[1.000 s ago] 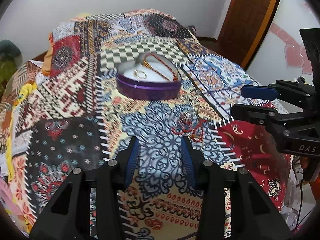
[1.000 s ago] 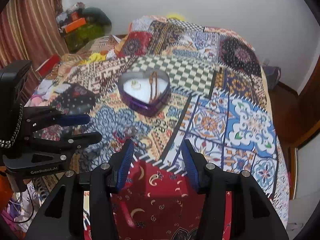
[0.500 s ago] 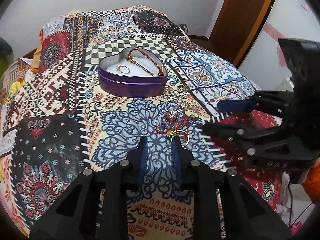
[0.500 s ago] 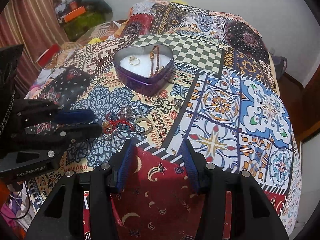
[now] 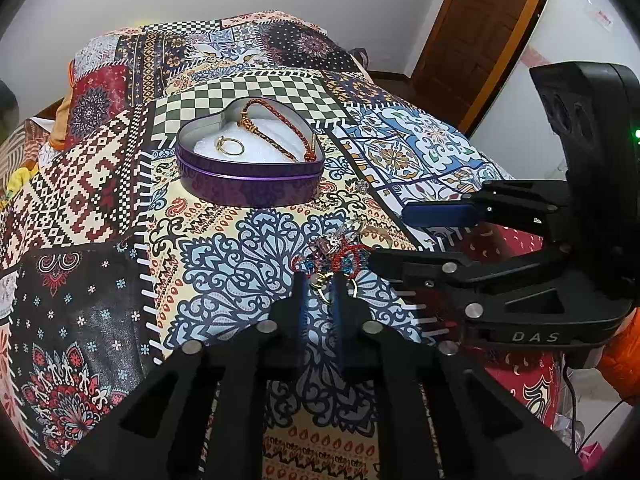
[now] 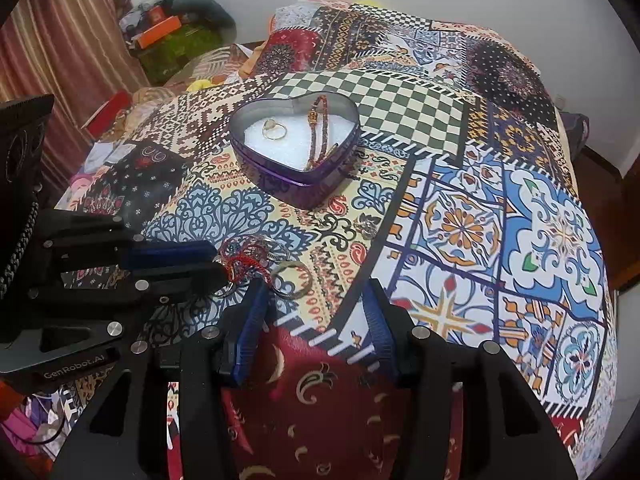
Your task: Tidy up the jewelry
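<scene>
Closing on the jewelry pile, the left gripper (image 5: 320, 286) is bringing its jaws almost together around a small gold ring (image 5: 322, 285) at the near edge of the tangle of red beaded pieces (image 5: 334, 258). I cannot tell if the pads are already pressing on the ring.

Going to the right, a larger plain ring (image 6: 291, 275) is lying on the patchwork bedspread (image 6: 460, 224), just beside the tangle. The right gripper (image 6: 316, 304) is hovering near it with its jaws half spread and nothing between them. A small silver piece (image 6: 367, 227) is lying alone a little farther to the right.

Behind all this, the purple heart-shaped tin (image 5: 250, 178) is standing open and is already holding a gold ring (image 5: 230, 145) and a braided bracelet (image 5: 280, 136) on its white lining. So the task seems partly done: two pieces are stored, while the tangle, the large ring and the small silver piece are waiting on the bedspread.
</scene>
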